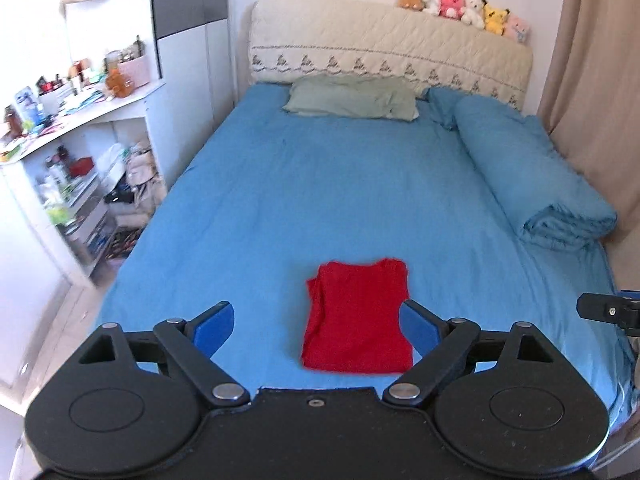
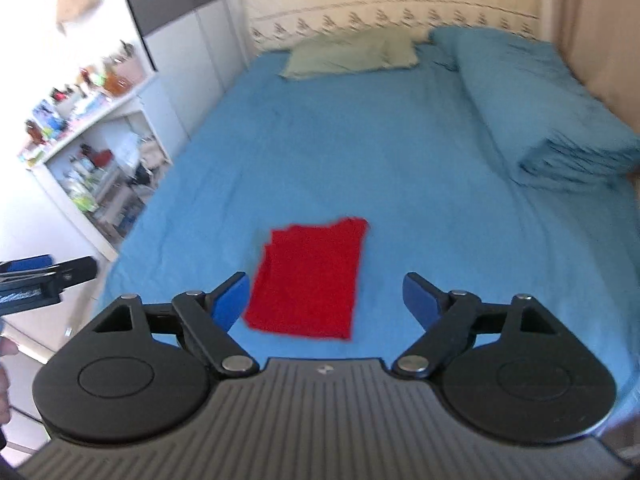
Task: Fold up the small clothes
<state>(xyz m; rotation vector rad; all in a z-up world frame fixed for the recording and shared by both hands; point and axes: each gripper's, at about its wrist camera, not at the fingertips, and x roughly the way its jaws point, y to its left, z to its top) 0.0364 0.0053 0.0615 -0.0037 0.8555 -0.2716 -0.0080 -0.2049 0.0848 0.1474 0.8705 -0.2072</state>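
Red garment (image 1: 357, 316) lies folded into a compact rectangle on the blue bedsheet (image 1: 320, 184), near the foot of the bed and well apart from the green pillow (image 1: 352, 98) and the rolled blue duvet (image 1: 528, 176).

We hold both tools above the bed with nothing in either. Left gripper (image 1: 316, 326): jaws spread wide, empty, the garment framed between its blue pads as seen along the fingers. Right gripper (image 2: 326, 300): jaws equally wide, empty; here the garment sits left of centre, close to the left pad.

Long axis of the fold runs away from us, toward the headboard (image 1: 392, 40), roughly in line with both sets of fingers. Layered edges show along its left side; the far right corner peaks up slightly.

We judge the left gripper the more squarely aligned with the cloth. Either the fold is finished, or one more fold across the long axis remains; any grasp would start at the near short edge.
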